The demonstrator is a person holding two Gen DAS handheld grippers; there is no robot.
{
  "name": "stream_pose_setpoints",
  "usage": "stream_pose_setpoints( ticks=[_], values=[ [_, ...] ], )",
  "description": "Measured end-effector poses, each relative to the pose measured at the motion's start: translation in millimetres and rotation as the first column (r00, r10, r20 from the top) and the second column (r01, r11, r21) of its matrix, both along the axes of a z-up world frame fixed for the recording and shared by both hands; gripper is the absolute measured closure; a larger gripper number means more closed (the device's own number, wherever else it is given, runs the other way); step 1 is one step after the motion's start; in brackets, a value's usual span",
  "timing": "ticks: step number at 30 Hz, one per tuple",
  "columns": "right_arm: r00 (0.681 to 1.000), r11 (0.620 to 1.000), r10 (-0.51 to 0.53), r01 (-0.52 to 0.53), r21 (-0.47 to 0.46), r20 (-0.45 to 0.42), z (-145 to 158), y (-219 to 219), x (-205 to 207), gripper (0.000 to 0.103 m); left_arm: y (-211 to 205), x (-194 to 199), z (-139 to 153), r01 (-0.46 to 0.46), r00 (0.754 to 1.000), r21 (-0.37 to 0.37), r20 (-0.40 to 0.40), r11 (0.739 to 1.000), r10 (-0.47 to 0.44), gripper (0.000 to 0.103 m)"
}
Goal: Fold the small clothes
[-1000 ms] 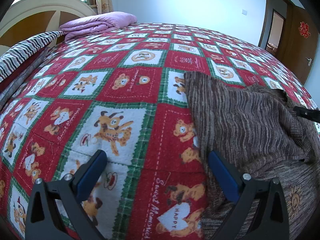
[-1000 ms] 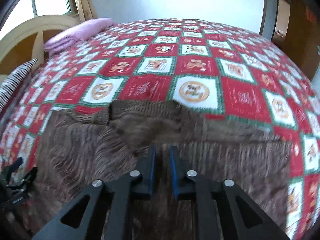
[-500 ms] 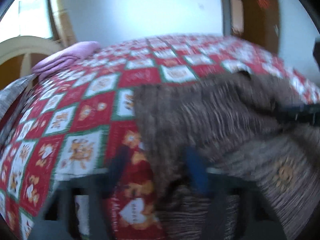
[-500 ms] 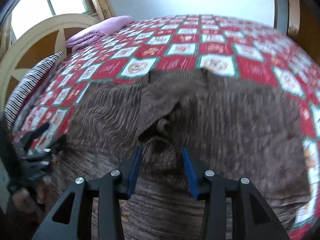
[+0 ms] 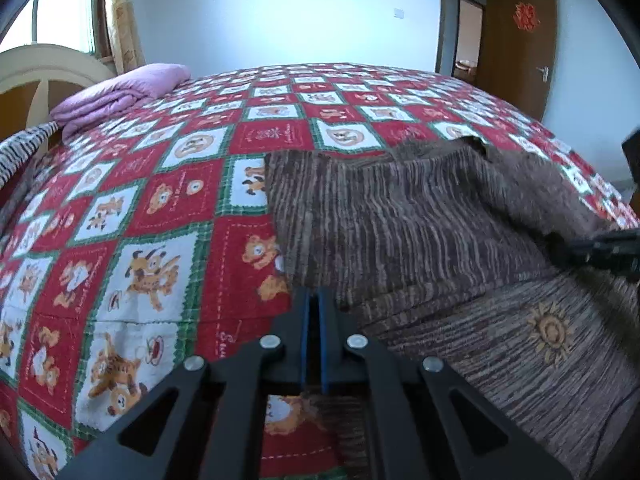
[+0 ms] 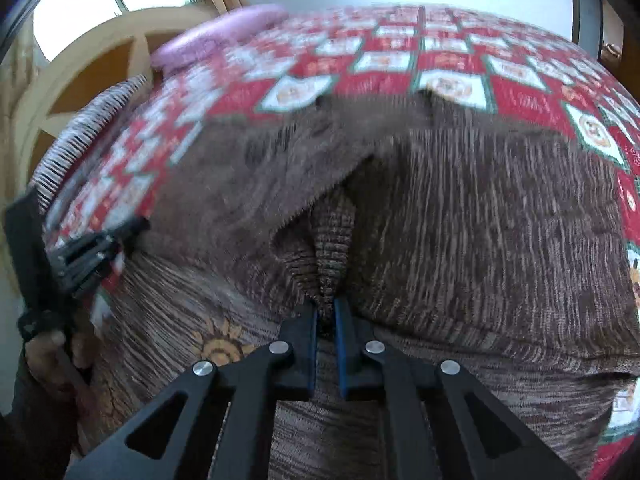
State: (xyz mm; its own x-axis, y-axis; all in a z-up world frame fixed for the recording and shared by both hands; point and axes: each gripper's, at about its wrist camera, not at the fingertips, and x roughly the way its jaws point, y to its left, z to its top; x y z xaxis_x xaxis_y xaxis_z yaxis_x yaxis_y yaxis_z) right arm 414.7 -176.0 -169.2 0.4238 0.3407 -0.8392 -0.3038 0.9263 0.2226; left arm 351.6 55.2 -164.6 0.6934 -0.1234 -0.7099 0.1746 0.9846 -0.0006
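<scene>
Sweater (image 5: pixel 420 232) of brown ribbed knit lay on the red patchwork quilt (image 5: pixel 160 208), its upper part doubled over a sun motif (image 5: pixel 554 330). Your left gripper (image 5: pixel 314 300) clenched the sweater's near-left edge; your right gripper (image 6: pixel 326 308) pinched a bunched ridge mid-sweater, both angled low.

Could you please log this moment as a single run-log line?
step: folding | left tool: shut on brown sweater edge | right tool: shut on sweater's bunched knit | surface: red patchwork quilt
</scene>
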Motion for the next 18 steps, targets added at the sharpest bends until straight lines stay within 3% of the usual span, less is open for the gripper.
stream_pose_setpoints(
  ticks=[1, 3, 8, 14, 17, 18],
  values=[
    [1.000, 1.000, -0.017, 0.017, 0.014, 0.007, 4, -3, 1, 0.089, -1, 0, 0, 0.003, 1.000, 0.006, 0.001, 1.000, -0.003, 0.099],
    [0.998, 0.998, -0.043, 0.041, 0.043, 0.047, 15, -9, 4, 0.069, 0, 0, 0, 0.005, 1.000, 0.004, 0.002, 1.000, -0.005, 0.099],
    [0.994, 0.987, -0.098, 0.092, 0.130, 0.042, 28, -16, 41, 0.067, 3, 1, 0, 0.006, 1.000, -0.017, -0.002, 1.000, -0.006, 0.099],
    [0.993, 0.986, -0.108, 0.112, 0.125, -0.041, 6, -7, 91, 0.068, 6, 1, -1, 0.008, 1.000, -0.039, -0.006, 0.999, -0.008, 0.099],
    [0.997, 0.994, -0.072, 0.071, 0.081, 0.019, 19, 8, 91, 0.102, 7, 1, -1, 0.008, 1.000, -0.056, -0.008, 0.998, -0.009, 0.099],
    [0.997, 0.996, -0.067, 0.064, 0.060, 0.046, 26, 11, 90, 0.102, 7, 1, -1, 0.009, 1.000, -0.058, -0.008, 0.998, -0.009, 0.099]
  ],
)
